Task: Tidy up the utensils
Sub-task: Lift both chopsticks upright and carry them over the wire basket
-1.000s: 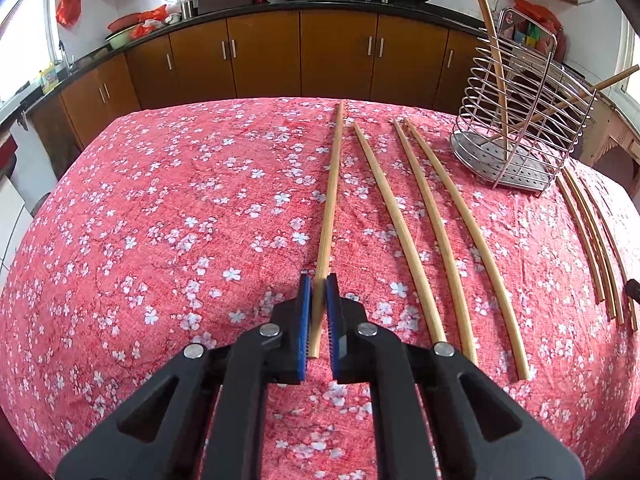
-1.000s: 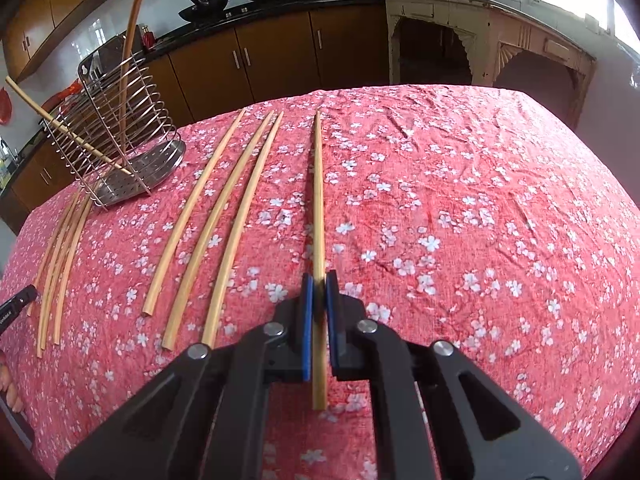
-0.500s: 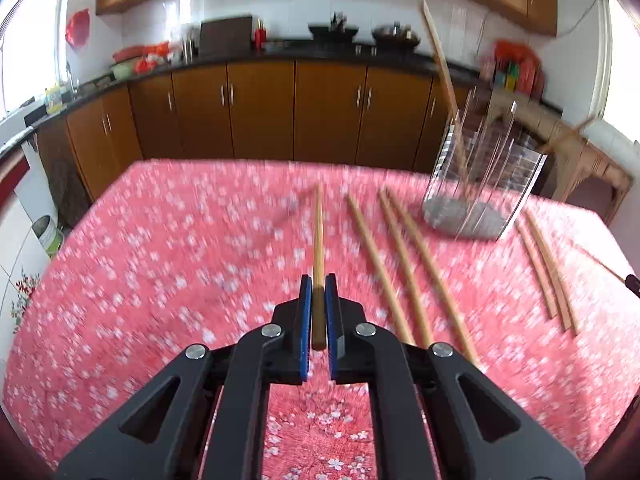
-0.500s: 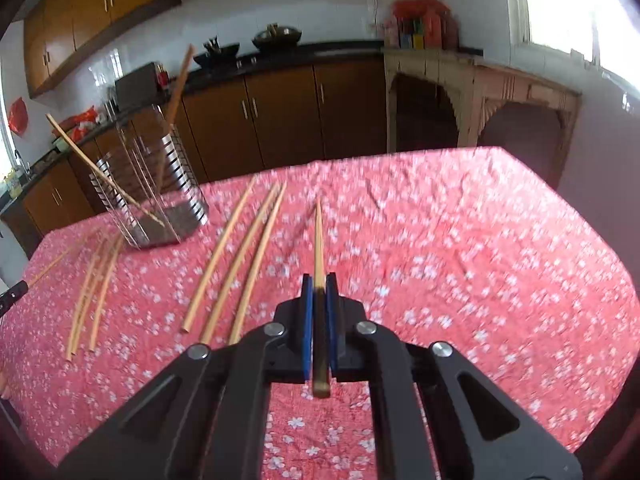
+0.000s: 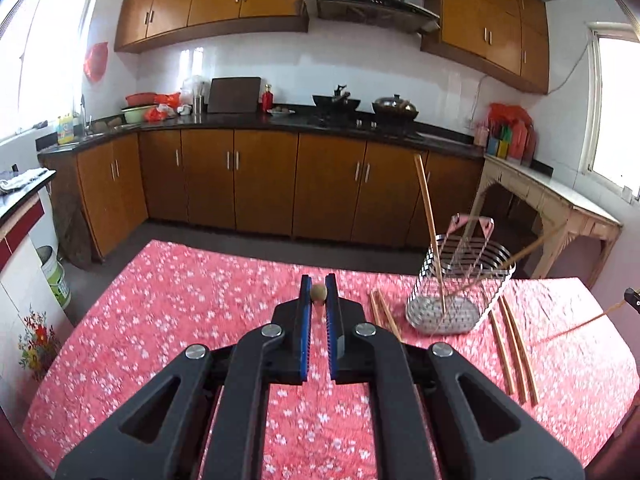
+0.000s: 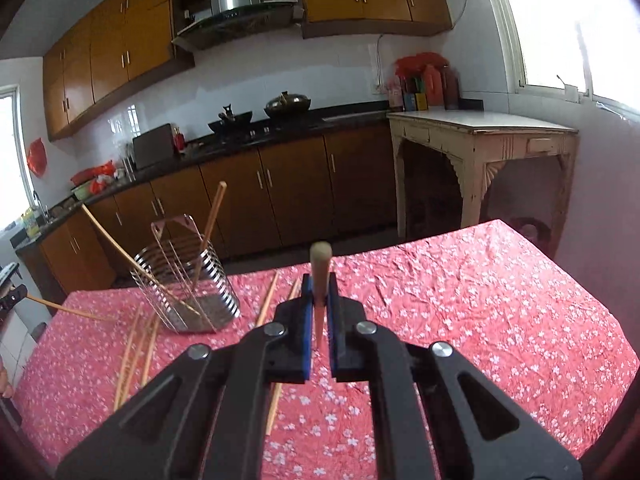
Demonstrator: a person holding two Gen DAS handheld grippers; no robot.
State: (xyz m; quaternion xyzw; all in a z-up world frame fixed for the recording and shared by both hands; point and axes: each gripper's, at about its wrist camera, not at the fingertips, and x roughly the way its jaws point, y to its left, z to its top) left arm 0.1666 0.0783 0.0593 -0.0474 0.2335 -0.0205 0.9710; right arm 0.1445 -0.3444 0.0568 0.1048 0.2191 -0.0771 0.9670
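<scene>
The surface (image 5: 168, 304), under a red flowered cloth, is cut off at its near edge by both tool bodies. A wire rack (image 5: 460, 280) stands toward the far edge with two chopsticks leaning in it. Loose chopsticks (image 5: 516, 356) lie beside the rack; those nearer the middle are partly hidden behind the tools. The left tool (image 5: 319, 294) is clamped on a chopstick (image 5: 319, 293) seen end-on, its length hidden. The right tool (image 6: 319, 292) is clamped on another chopstick (image 6: 320, 264), its end rising past the pads, its lower part hidden.
</scene>
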